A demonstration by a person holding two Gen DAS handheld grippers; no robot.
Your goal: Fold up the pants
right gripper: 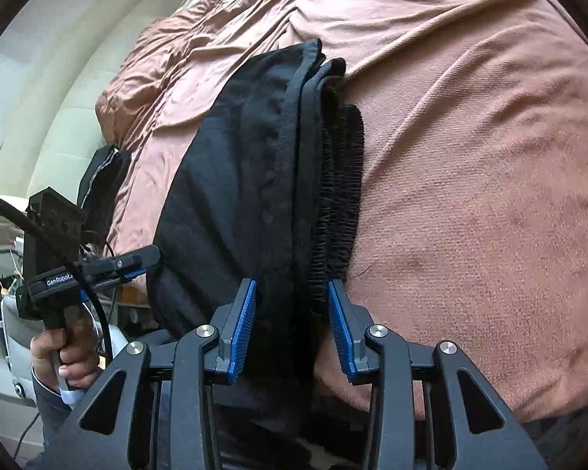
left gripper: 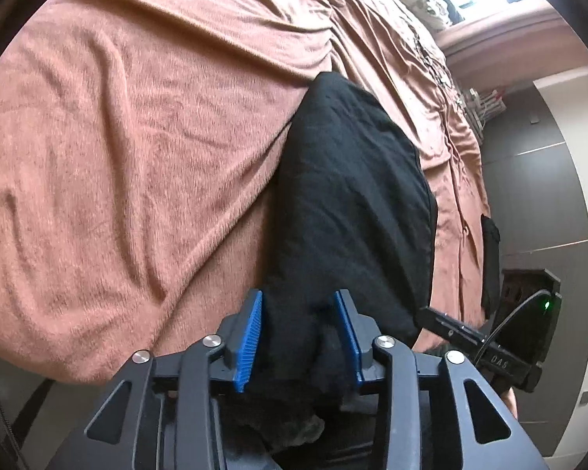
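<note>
On the brown blanket (left gripper: 117, 156), folded black pants (left gripper: 352, 180), left gripper (left gripper: 298, 335) jaws spread, right gripper (right gripper: 290, 329) pinching them.

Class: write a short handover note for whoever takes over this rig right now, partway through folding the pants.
Left gripper: fingers apart, black pants cloth between them; not clearly clamped.
Right gripper: fingers on either side of the stacked waistband end; whether they clamp it is unclear.
Pants: lying folded in layers on the brown bedspread, near its edge.
Done: layers stacked.
Left: probably let go, then check the fold lies flat.
</note>
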